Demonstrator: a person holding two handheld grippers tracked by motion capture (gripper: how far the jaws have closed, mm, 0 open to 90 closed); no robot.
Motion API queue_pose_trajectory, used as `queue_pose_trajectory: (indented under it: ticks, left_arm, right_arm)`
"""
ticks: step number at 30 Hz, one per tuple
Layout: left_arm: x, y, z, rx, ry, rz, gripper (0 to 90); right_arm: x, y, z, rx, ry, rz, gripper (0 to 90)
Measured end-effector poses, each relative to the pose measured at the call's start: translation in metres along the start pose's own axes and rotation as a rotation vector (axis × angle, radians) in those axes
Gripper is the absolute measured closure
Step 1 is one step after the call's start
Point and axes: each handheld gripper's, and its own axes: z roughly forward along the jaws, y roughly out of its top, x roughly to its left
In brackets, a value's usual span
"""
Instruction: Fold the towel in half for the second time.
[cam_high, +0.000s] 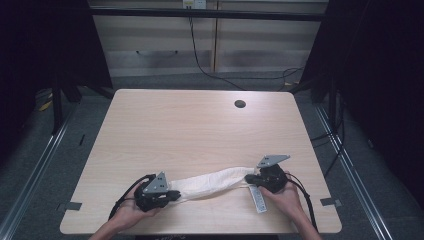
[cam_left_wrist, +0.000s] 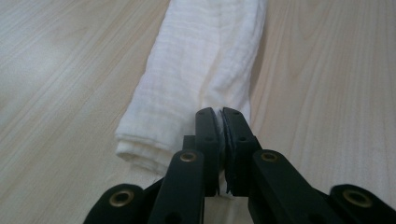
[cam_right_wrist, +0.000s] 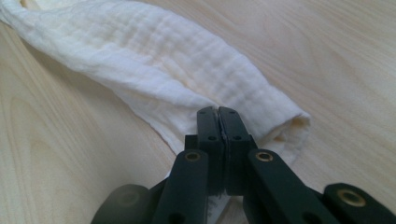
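White cloth (cam_high: 210, 183): rolled, lying across the near side of my wooden worktop (cam_high: 200, 125).
My left tool (cam_high: 176, 195): clamped on its left end.
My right tool (cam_high: 248, 178): clamped on its right end.

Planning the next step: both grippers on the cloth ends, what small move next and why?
Probably lift both ends together. The left gripper and right gripper are each shut on an end of the white cloth, which lies bunched into a roll on the table; raising it should let it hang open.
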Motion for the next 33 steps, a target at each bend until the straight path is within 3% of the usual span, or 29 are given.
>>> queue_pose_trajectory:
  ticks: [5,6,12,19,24,29,33]
  left_arm:
    - [0.014,-0.001,0.001,-0.004,0.046,-0.031,86.0]
    - [0.024,-0.001,0.003,-0.025,0.053,-0.062,86.0]
    - [0.032,0.001,0.005,-0.007,0.094,-0.046,86.1]
    - [0.035,0.000,0.004,-0.023,0.078,-0.087,84.8]
    - [0.032,0.000,0.000,-0.041,0.041,-0.104,75.7]
    - [0.032,-0.001,-0.010,-0.096,-0.001,-0.145,66.6]
    - [0.033,0.000,-0.022,-0.154,-0.006,-0.189,57.1]
  right_arm:
    - [-0.001,0.001,-0.001,0.002,-0.029,-0.009,89.1]
    - [0.000,0.001,-0.002,0.002,-0.048,-0.016,89.1]
    - [0.004,0.000,-0.008,0.010,-0.101,-0.035,89.1]
    - [0.016,-0.006,-0.016,-0.013,-0.115,-0.057,87.7]
    - [0.019,-0.013,-0.022,-0.054,-0.064,-0.033,79.4]
    - [0.016,-0.019,-0.031,-0.103,-0.014,0.043,72.3]
    - [0.015,-0.022,-0.041,-0.159,0.028,0.077,67.9]
